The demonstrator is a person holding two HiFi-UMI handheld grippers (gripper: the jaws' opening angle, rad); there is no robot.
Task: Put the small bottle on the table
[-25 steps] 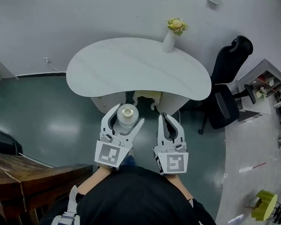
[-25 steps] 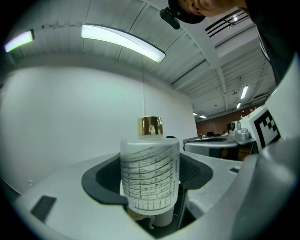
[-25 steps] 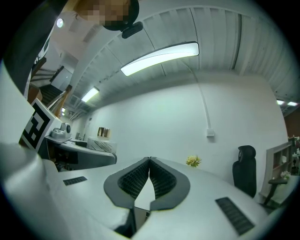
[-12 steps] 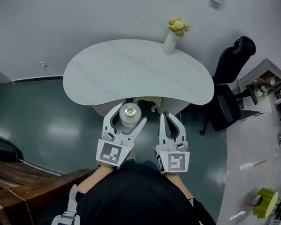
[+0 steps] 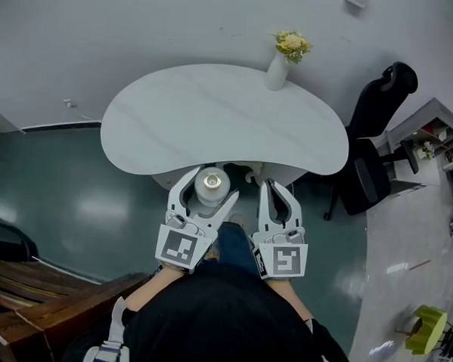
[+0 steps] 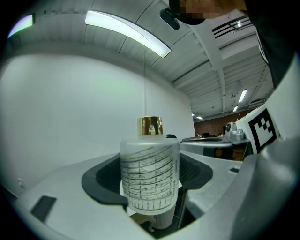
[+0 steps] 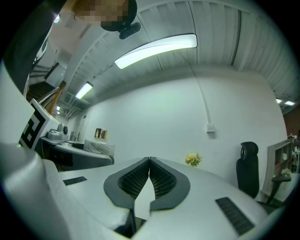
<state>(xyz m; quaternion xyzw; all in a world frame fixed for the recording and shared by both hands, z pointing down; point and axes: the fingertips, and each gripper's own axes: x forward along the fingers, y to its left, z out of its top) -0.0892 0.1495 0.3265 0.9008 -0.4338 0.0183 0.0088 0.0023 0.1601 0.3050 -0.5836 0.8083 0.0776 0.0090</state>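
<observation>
While beside the right gripper [image 5: 276, 190], left gripper [image 5: 209, 186] level around upright small bottle [image 6: 150, 176].

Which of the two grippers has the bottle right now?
The left gripper: its jaws clamp the frosted small bottle with the gold cap. The right gripper is shut on nothing.

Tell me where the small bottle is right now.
The small bottle stands upright in the left gripper, whose jaws are closed on it, just left of centre in the head view, at the near edge of the white table.
</observation>
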